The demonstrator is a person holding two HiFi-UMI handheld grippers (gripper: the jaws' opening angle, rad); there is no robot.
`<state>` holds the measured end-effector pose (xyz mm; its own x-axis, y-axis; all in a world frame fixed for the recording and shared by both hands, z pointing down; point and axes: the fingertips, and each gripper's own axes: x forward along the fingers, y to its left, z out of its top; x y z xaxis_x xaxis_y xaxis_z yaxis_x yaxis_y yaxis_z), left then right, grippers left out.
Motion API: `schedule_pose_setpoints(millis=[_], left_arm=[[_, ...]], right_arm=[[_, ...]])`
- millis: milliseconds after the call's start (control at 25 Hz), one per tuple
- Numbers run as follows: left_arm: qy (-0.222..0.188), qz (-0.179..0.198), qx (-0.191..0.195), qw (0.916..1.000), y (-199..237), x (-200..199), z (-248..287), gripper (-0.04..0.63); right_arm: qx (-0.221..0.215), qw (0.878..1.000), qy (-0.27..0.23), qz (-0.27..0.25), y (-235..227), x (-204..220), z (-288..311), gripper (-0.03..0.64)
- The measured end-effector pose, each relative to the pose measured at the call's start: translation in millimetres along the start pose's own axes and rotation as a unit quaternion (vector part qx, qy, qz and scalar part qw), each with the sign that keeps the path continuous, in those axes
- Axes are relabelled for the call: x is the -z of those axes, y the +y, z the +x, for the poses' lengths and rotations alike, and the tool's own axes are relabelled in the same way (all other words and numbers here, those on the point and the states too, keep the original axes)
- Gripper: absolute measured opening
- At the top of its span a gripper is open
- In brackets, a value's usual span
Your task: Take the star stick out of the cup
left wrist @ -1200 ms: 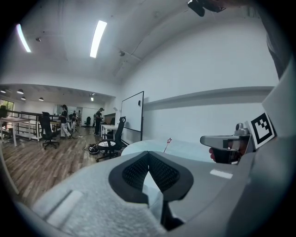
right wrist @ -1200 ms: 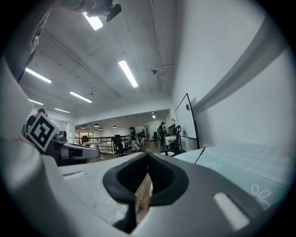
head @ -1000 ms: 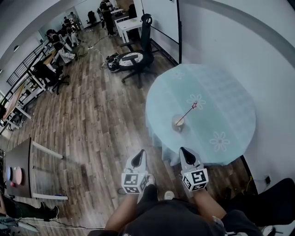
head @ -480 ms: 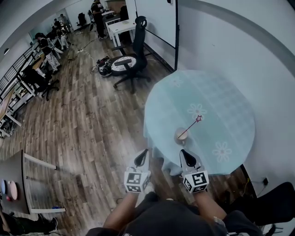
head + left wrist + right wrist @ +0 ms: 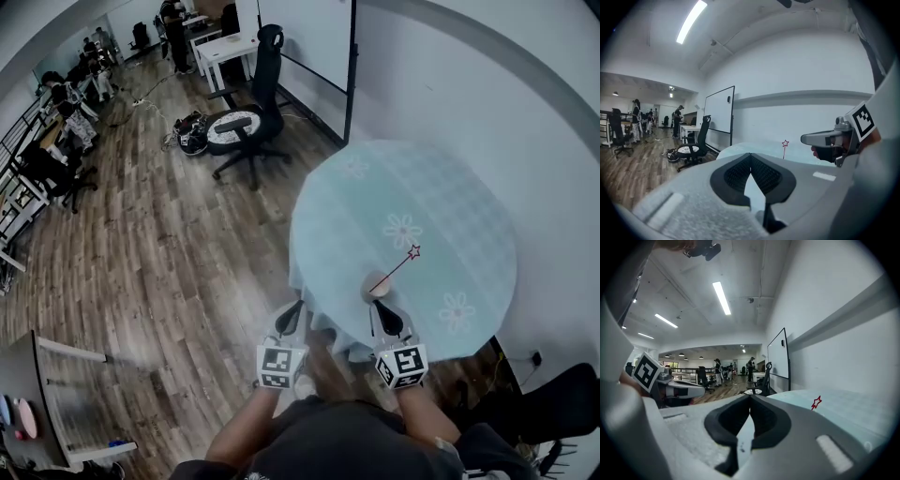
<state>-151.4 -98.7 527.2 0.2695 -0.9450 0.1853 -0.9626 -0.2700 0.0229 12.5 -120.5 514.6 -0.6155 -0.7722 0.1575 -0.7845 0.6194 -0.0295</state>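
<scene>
The wooden floor [image 5: 169, 244] of an open office fills the left of the head view, with an office chair [image 5: 239, 127] at the far side. The round table [image 5: 441, 197], under a pale blue cloth with flower prints, takes up the right. At its near edge the person holds both tools low. The left gripper [image 5: 291, 314] hangs off the table's near-left rim over the floor, and its own view shows the jaws pressed together with nothing between them. The right gripper [image 5: 380, 309] points at the cup, and its jaws are likewise pressed together on nothing.

The cup [image 5: 377, 287] stands close to the table's near edge, just beyond the right gripper's tips. How far apart they are in height I cannot tell. The star stick [image 5: 396, 269] sits in the cup, leaning far and right, its red star clear of the rim.

By my reading nothing of the task is done: approach, opening, grasp and lift all remain
</scene>
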Motion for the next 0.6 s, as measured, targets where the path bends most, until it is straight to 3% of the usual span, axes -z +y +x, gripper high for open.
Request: schedule_pose_setpoints(millis=[360,600], left_arm=[[-0.002,-0.006,0.051,0.9987,22.9,5.1,29.6,0.005],[0.005,-0.009,0.074,0.9972,15.3,10.5,47.1,0.005]], right_arm=[[0.055,0.998,0.006,0.004,-0.2,1.4,24.6,0.004],[0.08,0.996,0.023,0.009,-13.9,13.0,24.2,0.003]])
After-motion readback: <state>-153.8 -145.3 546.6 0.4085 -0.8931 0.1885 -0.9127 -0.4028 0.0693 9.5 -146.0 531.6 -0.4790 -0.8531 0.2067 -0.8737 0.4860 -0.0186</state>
